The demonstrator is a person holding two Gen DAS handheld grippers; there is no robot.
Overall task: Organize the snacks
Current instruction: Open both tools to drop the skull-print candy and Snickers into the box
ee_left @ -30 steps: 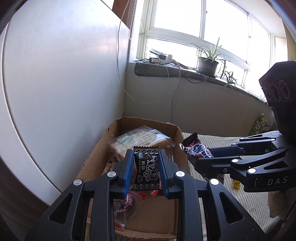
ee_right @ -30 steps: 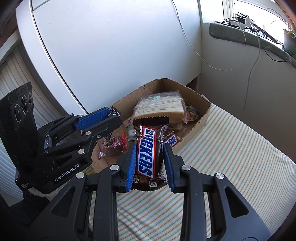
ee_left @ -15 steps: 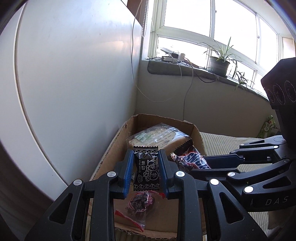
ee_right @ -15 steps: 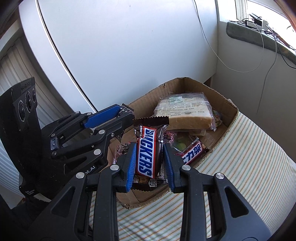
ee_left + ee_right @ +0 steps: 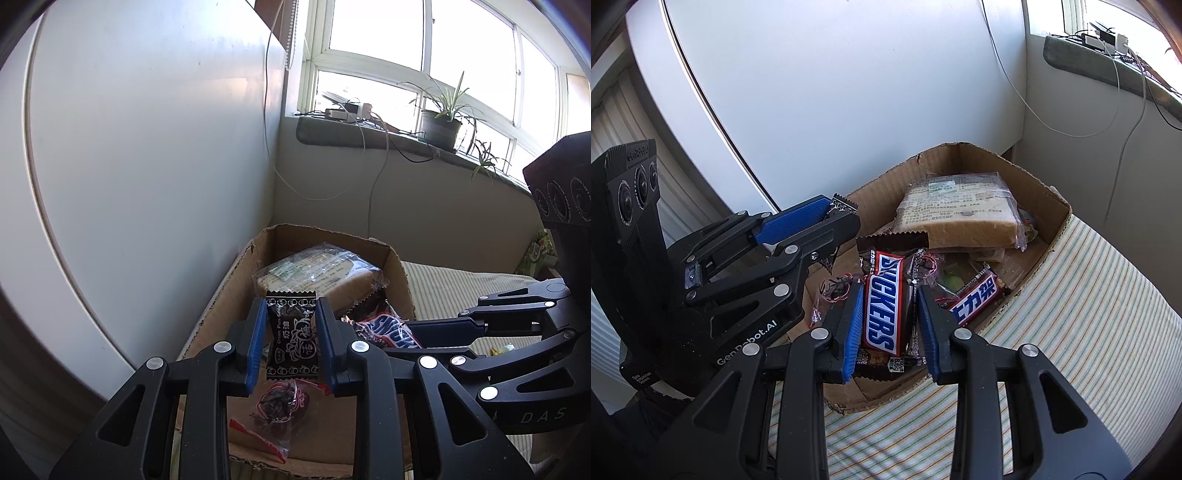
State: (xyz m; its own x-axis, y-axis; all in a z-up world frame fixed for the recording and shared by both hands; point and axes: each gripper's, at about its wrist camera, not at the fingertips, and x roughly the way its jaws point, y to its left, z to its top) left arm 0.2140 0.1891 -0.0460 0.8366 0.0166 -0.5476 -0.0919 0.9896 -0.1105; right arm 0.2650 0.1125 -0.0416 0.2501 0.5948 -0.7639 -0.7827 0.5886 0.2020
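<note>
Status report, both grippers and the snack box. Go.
Left gripper shut on black candy packet, over cardboard box. Right gripper shut on Snickers bar, over same box. Nothing blocking.

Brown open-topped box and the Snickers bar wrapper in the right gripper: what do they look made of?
Brown open-topped box: likely corrugated cardboard, matte, with ragged torn rims. Snickers bar wrapper, clamped in the right gripper: apparently glossy plastic film, with glare, creases and a zigzag-crimped end.
</note>
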